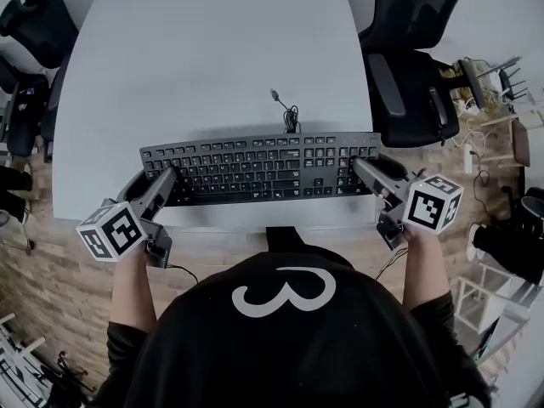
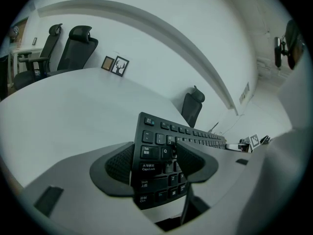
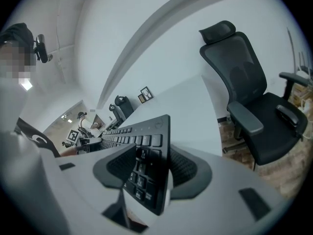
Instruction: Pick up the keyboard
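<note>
A black keyboard (image 1: 259, 168) lies across the near part of the white table (image 1: 212, 49), its cable (image 1: 289, 116) trailing toward the far side. My left gripper (image 1: 157, 183) is shut on the keyboard's left end, one jaw above the keys and one below. At the other end, my right gripper (image 1: 371, 170) grips the same way. In the left gripper view the keyboard (image 2: 161, 141) stands between the jaws of the left gripper (image 2: 154, 154). The right gripper view shows the keyboard (image 3: 142, 131) wedged in the right gripper (image 3: 152, 160). I cannot tell if the keyboard is off the table.
A black office chair (image 1: 408, 83) stands at the table's right side, and more chairs (image 1: 34, 32) stand at the left. The table's front edge (image 1: 255, 226) runs just below the keyboard. Clutter and cables (image 1: 501, 228) fill the floor at the right.
</note>
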